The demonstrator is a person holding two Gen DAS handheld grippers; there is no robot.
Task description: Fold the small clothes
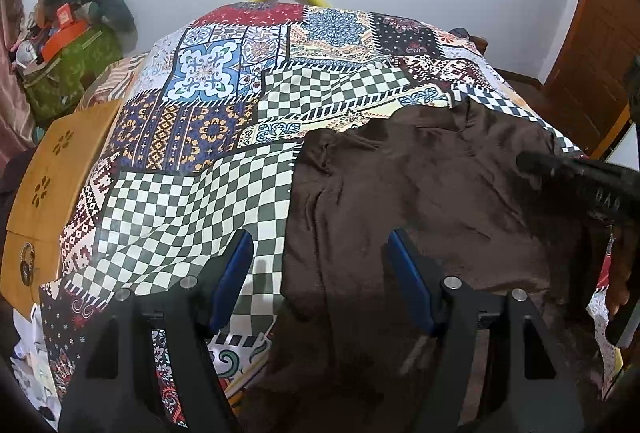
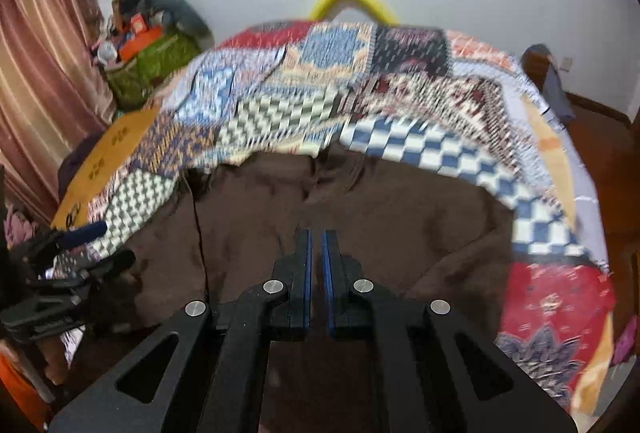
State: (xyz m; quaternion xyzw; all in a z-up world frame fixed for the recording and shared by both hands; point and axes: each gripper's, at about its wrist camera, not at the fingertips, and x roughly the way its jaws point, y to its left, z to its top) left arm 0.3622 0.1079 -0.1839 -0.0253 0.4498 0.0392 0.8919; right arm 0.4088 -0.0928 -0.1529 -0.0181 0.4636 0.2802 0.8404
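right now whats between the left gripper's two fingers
In the left wrist view the left gripper is open, and between its fingers lie the brown garment's left edge and a strip of the checkered patchwork bedspread. Nothing is gripped.

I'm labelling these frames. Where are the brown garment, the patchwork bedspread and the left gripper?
brown garment [image 1: 420,193]: left wrist view, on its flat middle.
patchwork bedspread [image 1: 192,201]: left wrist view, on a bare checkered patch.
left gripper [image 1: 320,253]: left wrist view, midway between its fingertips.
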